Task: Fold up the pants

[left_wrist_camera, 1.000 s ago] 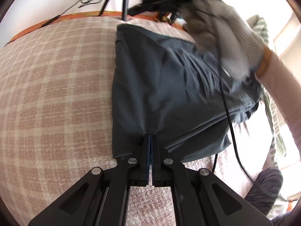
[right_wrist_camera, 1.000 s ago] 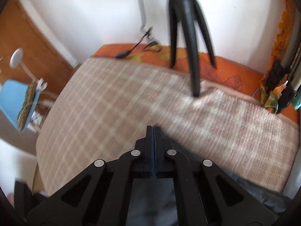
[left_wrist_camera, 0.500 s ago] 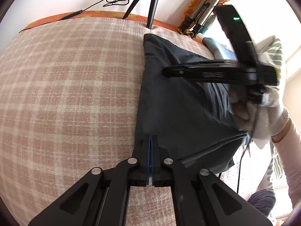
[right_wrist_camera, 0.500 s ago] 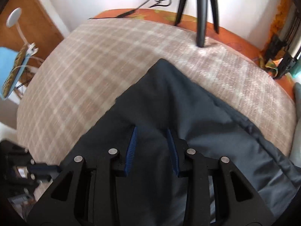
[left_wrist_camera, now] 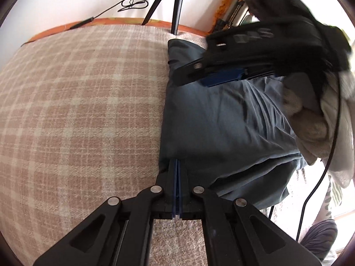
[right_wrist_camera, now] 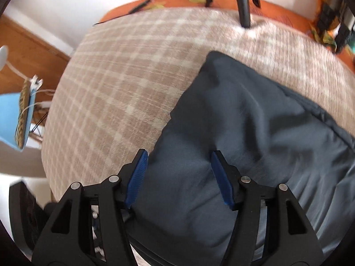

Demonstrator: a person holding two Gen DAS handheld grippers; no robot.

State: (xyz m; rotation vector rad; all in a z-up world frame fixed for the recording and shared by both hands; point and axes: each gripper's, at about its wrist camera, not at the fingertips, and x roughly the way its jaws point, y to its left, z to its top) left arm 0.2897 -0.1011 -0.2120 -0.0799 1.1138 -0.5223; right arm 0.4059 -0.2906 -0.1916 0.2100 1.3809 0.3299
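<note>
Pants [left_wrist_camera: 221, 119], dark blue-grey and already folded into a chunky rectangle, are being rested flat on the plaid blanket [left_wrist_camera: 77, 110] that's being used as the work surface. In the left wrist view, the left gripper [left_wrist_camera: 176, 173] is being kept clenched, fingers pressed together with no gap, right at the near edge of the fabric. Whether a bit of hem is actually being pinched between them can't really be told, since the tips are being seen right at the cloth's edge and nothing more. Ahead of those fingers and off to their right, the whole folded stack is being spread out.

Over on the other side, the right gripper [right_wrist_camera: 178, 175] is being held over the pants with its jaws released; they've just been opening, and only loose cloth is being seen in the gap, with neither of the blue pads [right_wrist_camera: 135, 177] being pressed against it. Fabric is being shown under and beyond both fingers, stretching ahead and to the right, while bare blanket is being left showing past the left finger. From the left wrist view, that same tool is being gripped by a hand [left_wrist_camera: 315, 119] in a light knit glove, out past the far right of the left fingers. A tripod [left_wrist_camera: 175, 4] is being stood at the blanket's far edge, well beyond the fingertips.
</note>
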